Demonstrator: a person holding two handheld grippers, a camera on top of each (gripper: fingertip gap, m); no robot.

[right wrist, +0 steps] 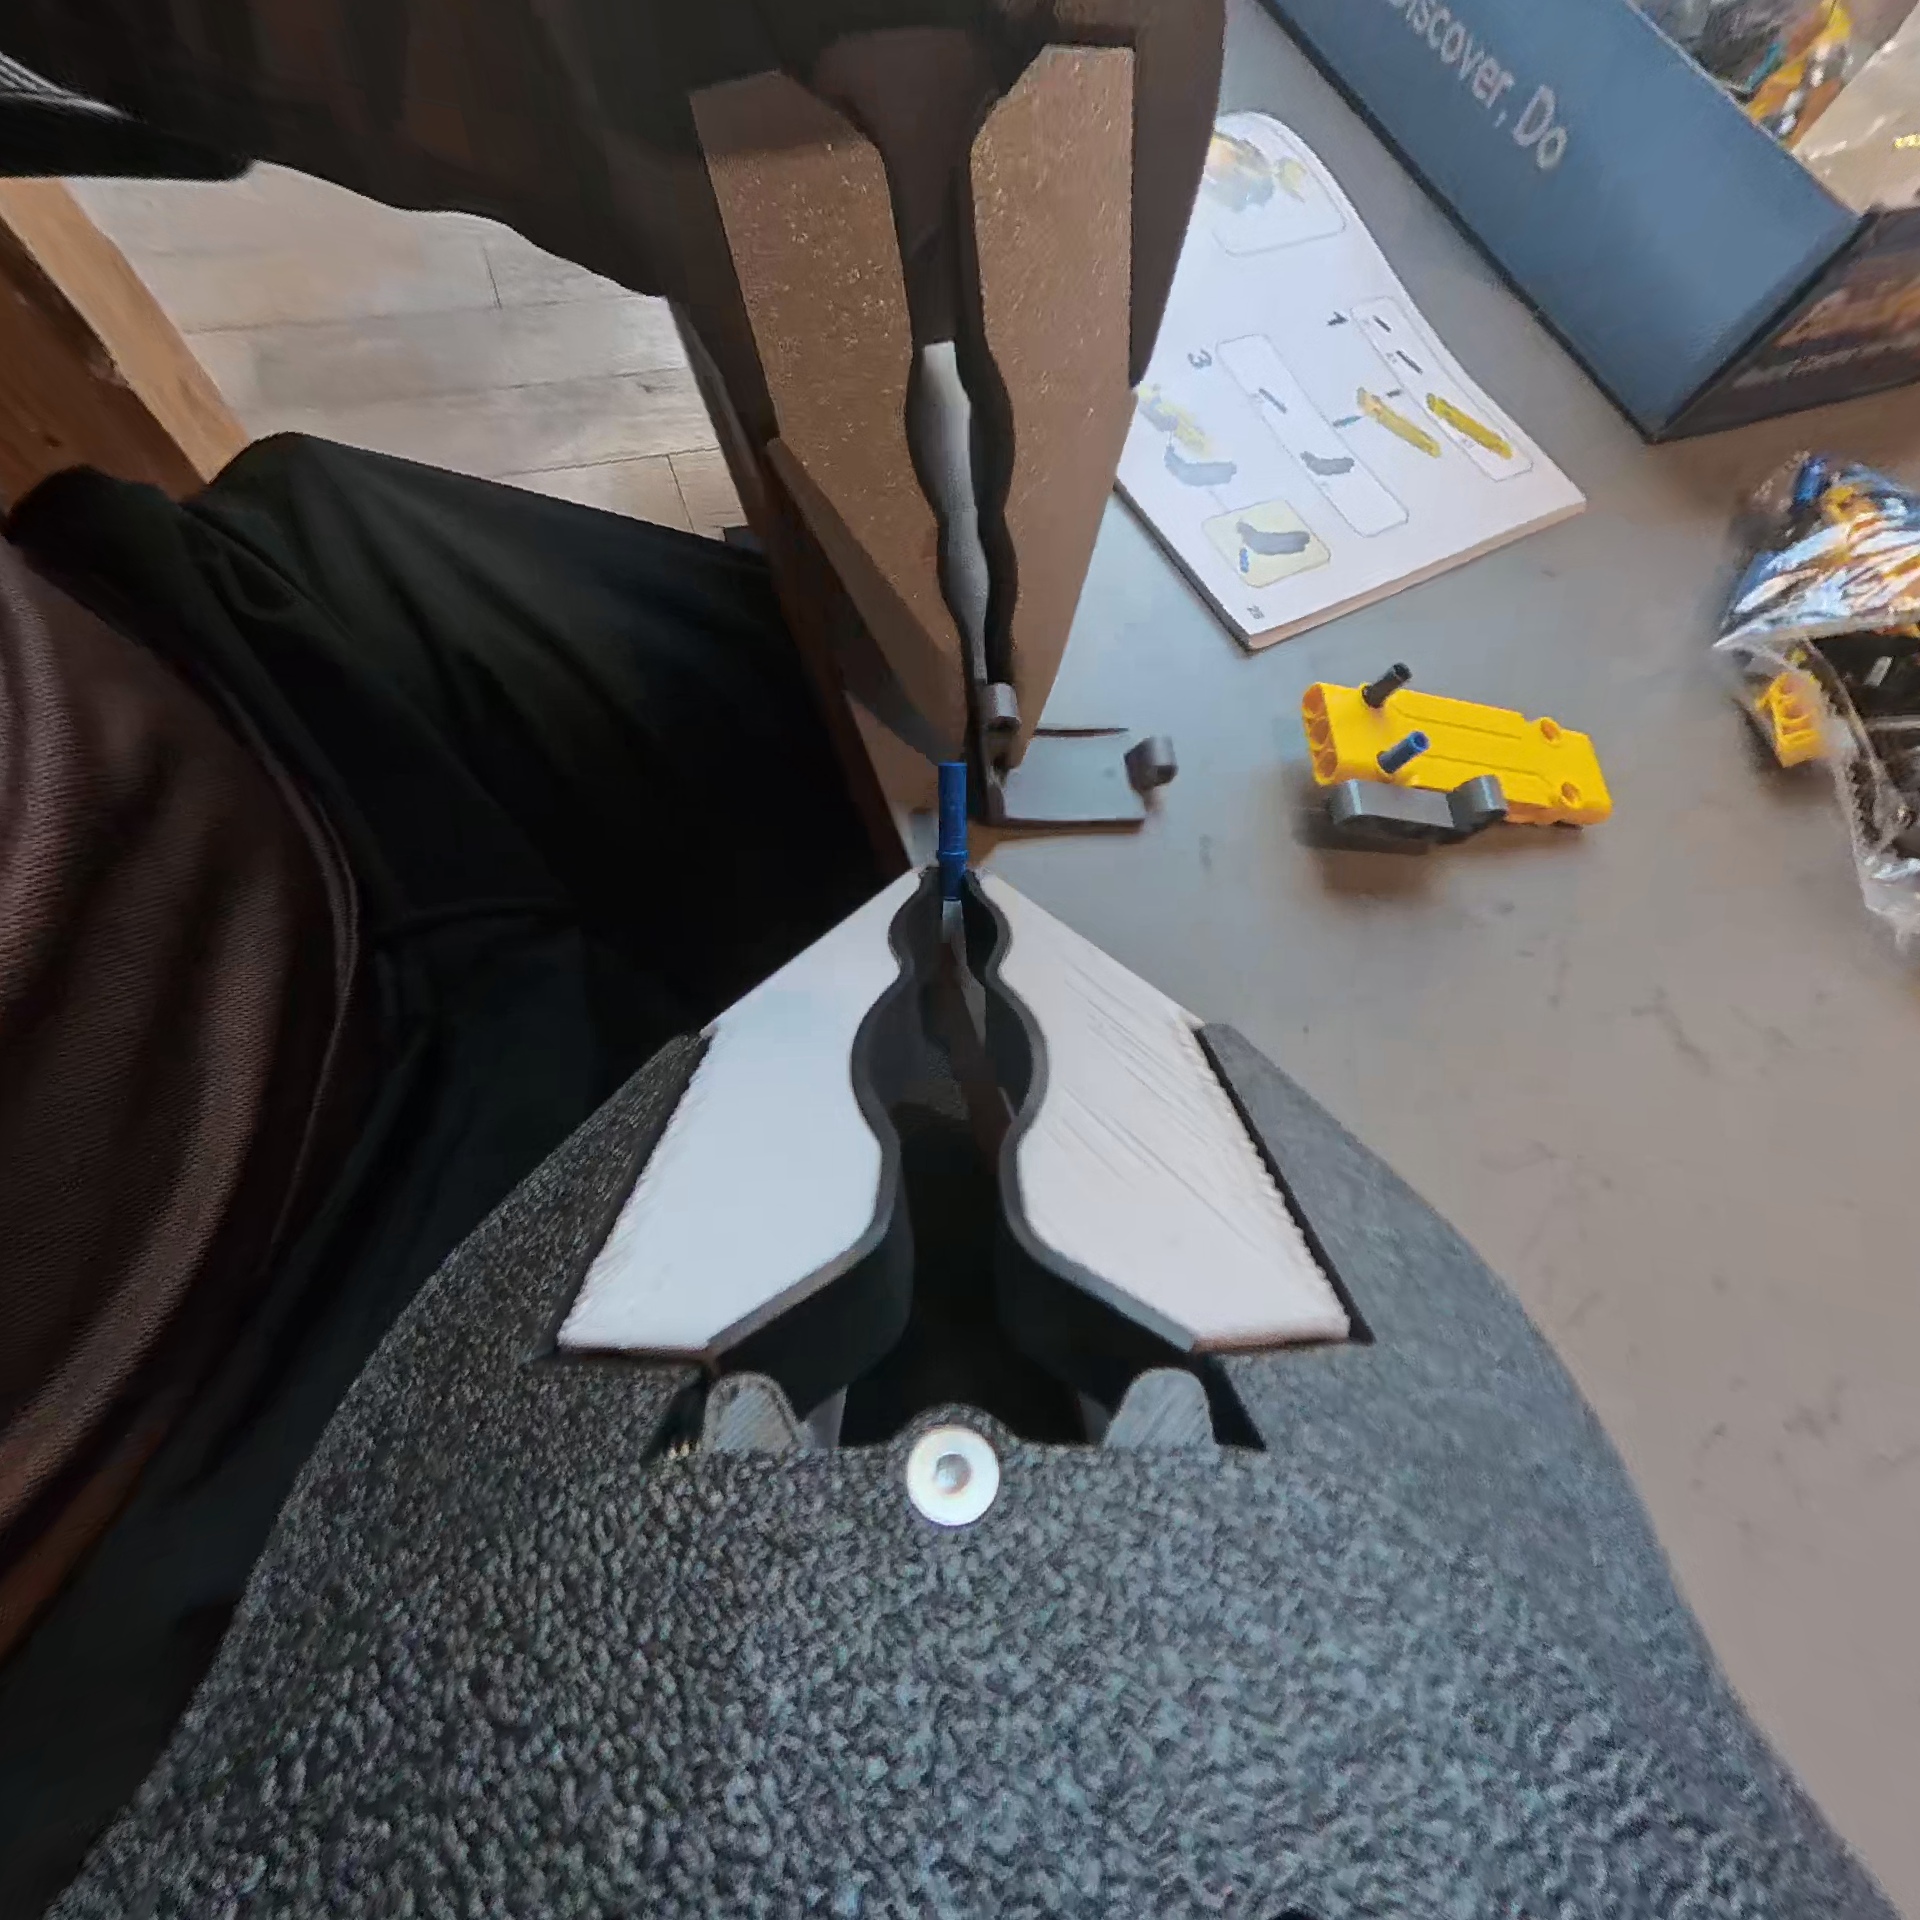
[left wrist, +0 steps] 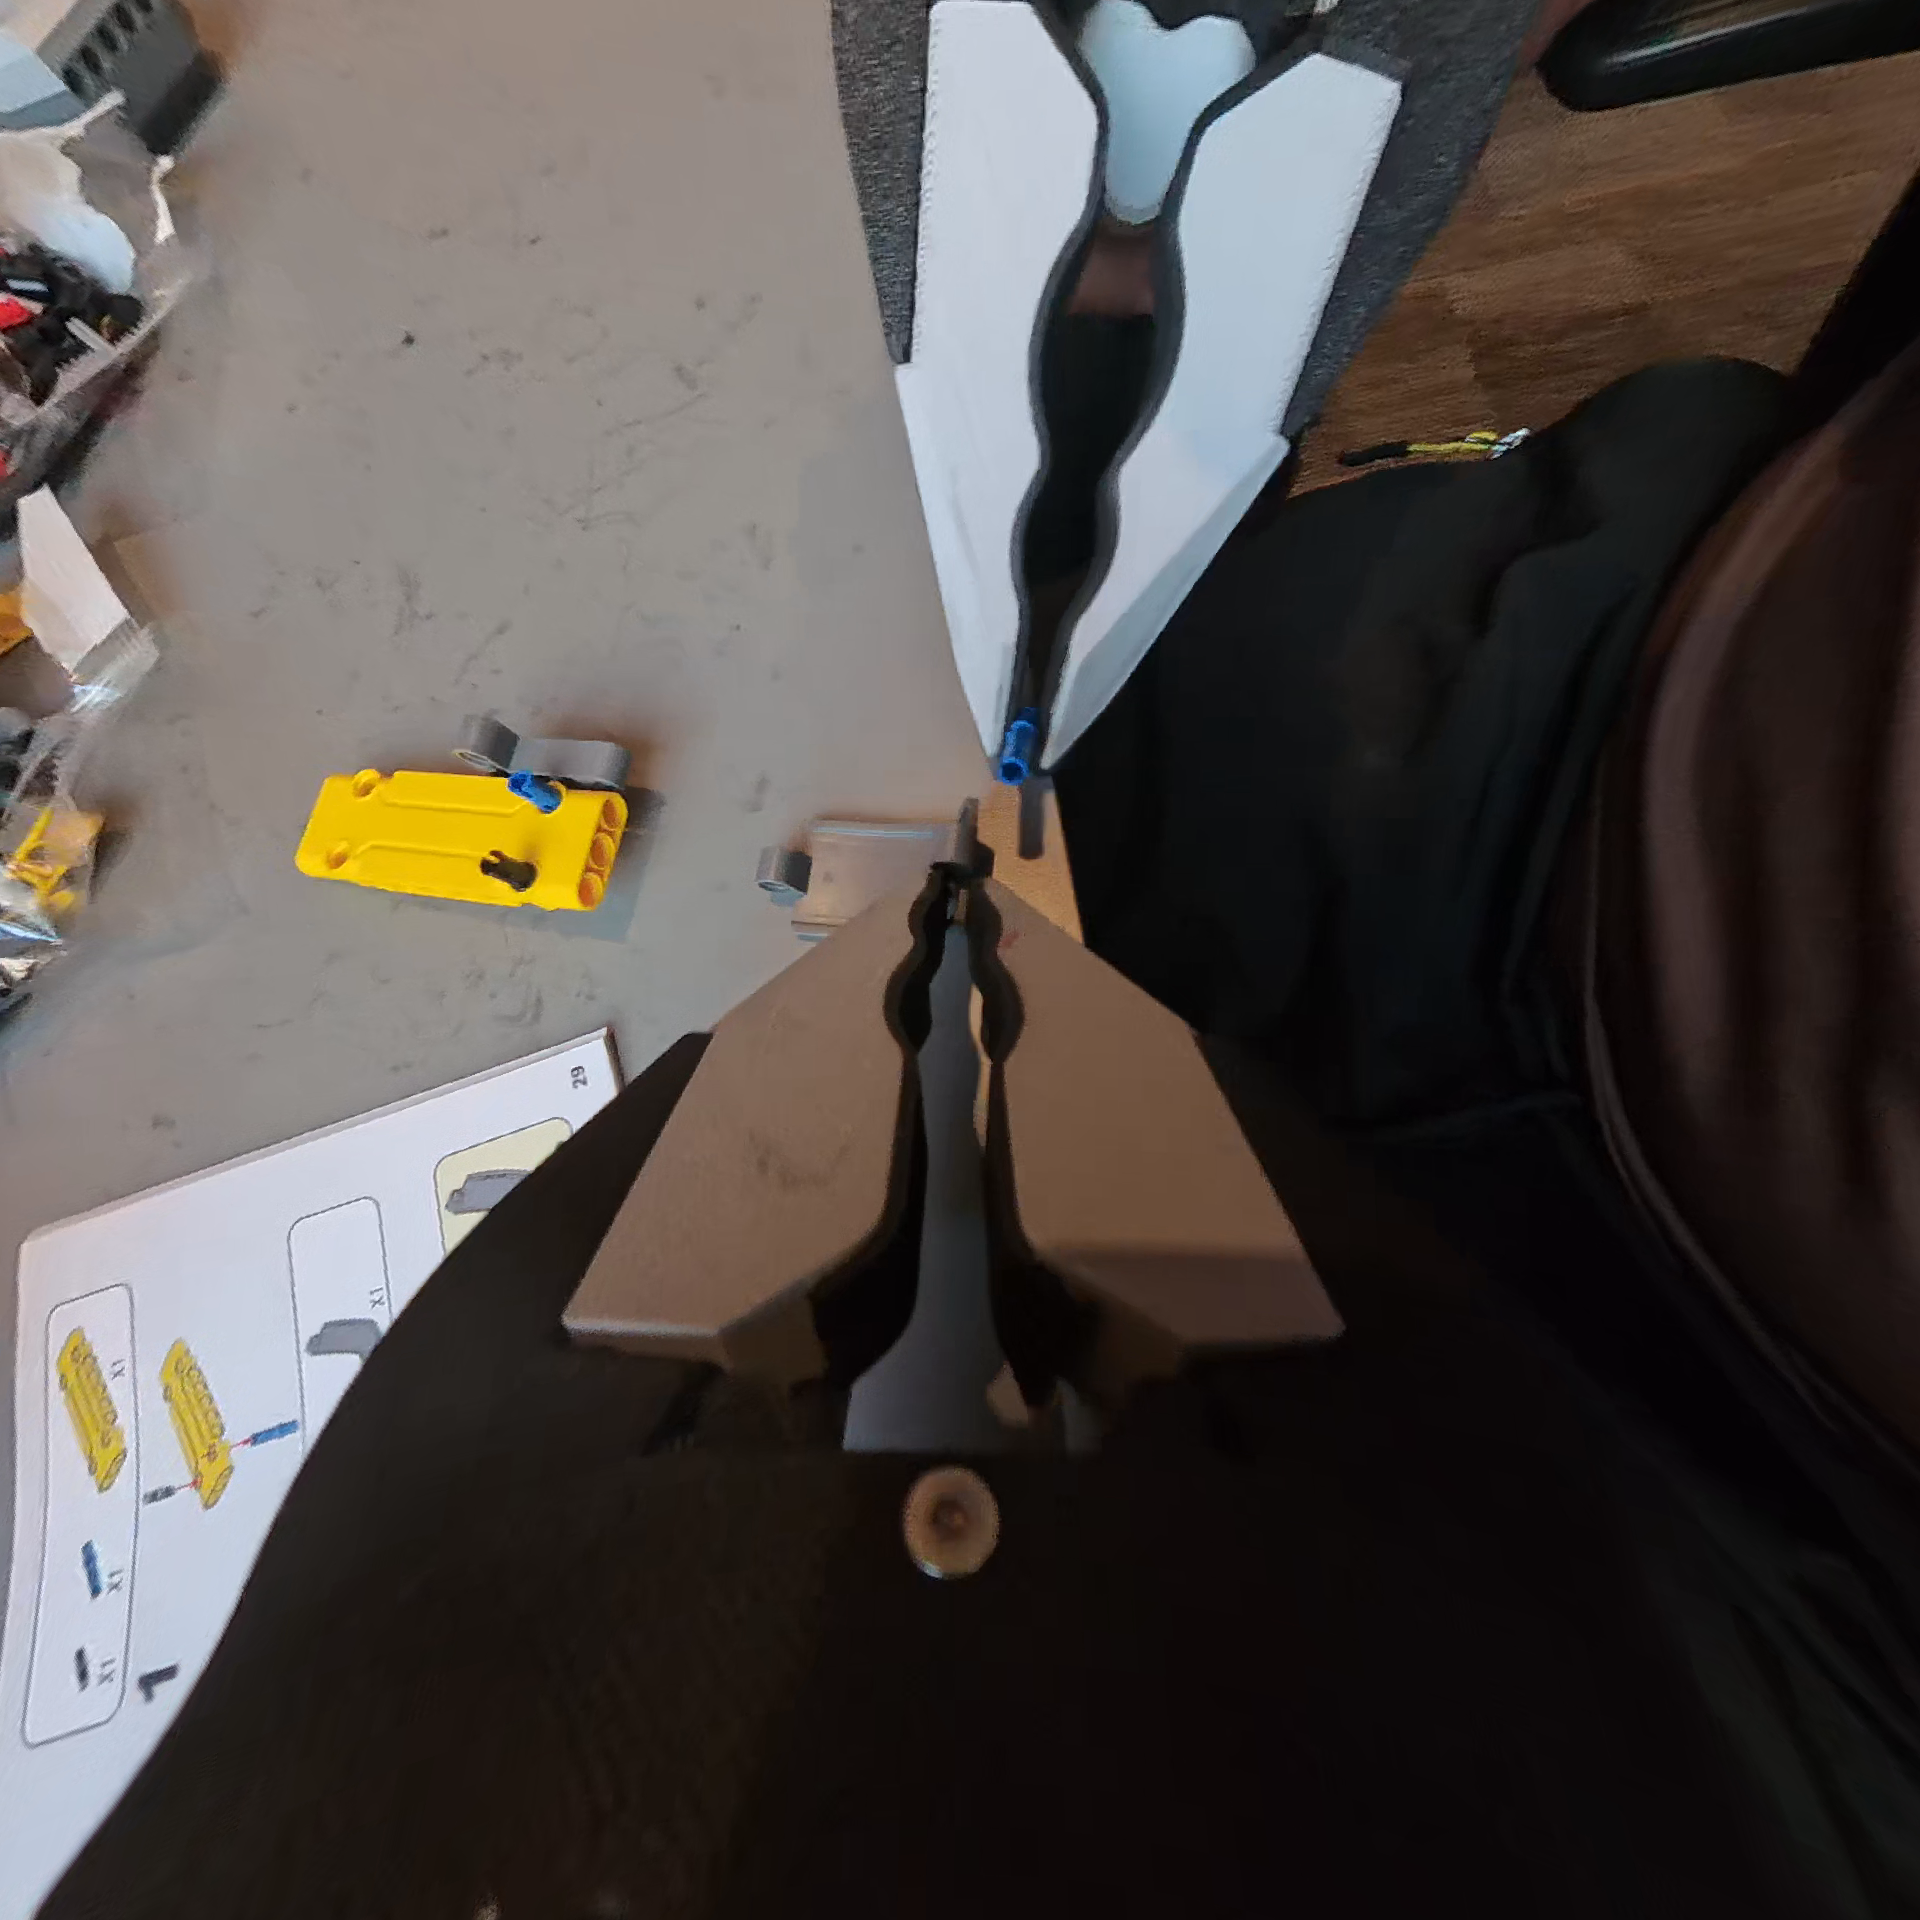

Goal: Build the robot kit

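Blue pin (right wrist: 952, 821) clamped in right gripper (right wrist: 952, 883) jaws; left gripper (left wrist: 961, 883) jaws clamped on grey panel (left wrist: 868, 868); printed booklet (left wrist: 208, 1351) nearby.

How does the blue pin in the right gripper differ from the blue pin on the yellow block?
The held blue pin is clamped at the right gripper tips, off the table; the other blue pin sticks out of the yellow block lying on the grey table. The held pin shows most of its length; the other shows only a stub. Both are blue.

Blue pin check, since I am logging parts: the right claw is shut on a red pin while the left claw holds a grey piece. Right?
Not quite: the pin in the right claw is blue, not red, as the right wrist view shows. The left claw does hold a grey piece.
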